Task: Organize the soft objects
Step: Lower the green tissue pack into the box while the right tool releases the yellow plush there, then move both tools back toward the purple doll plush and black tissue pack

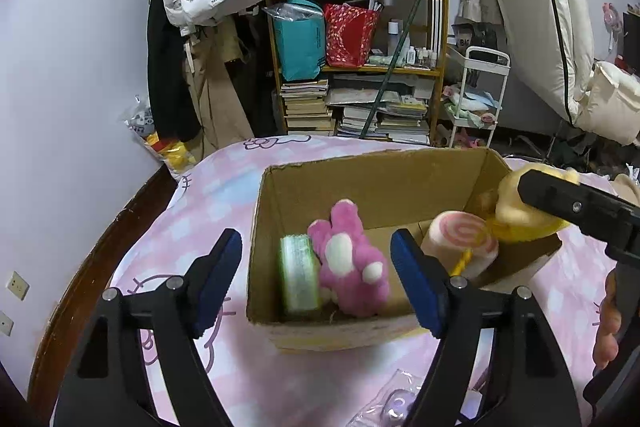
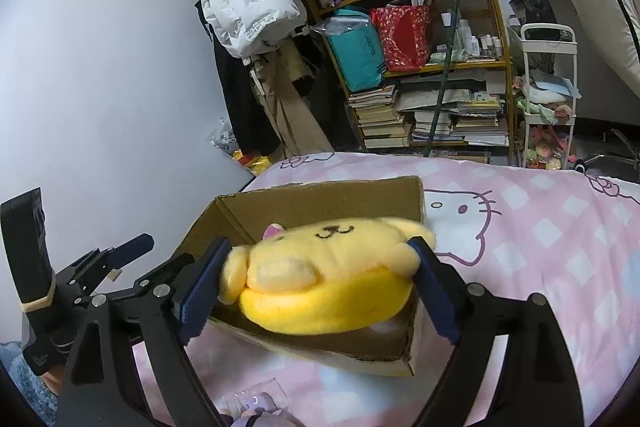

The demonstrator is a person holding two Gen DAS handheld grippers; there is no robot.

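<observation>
- my right hand-held gripper (image 2: pixel 320 279) pinches the yellow dog plush (image 2: pixel 320 275) over the cardboard box (image 1: pixel 332 331).
- my left hand-held gripper (image 1: pixel 316 279) is spread, empty, above the pink bunny plush (image 1: pixel 348 263).

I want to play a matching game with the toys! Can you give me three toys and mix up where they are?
Toys:
1. pink bunny
2. yellow dog plush
3. swirl lollipop plush

Places:
A. between the pads of the right hand-held gripper
B. in the box, middle, by the green pack
C. in the box, right side

Pairs: 1-B, 2-A, 3-C
</observation>
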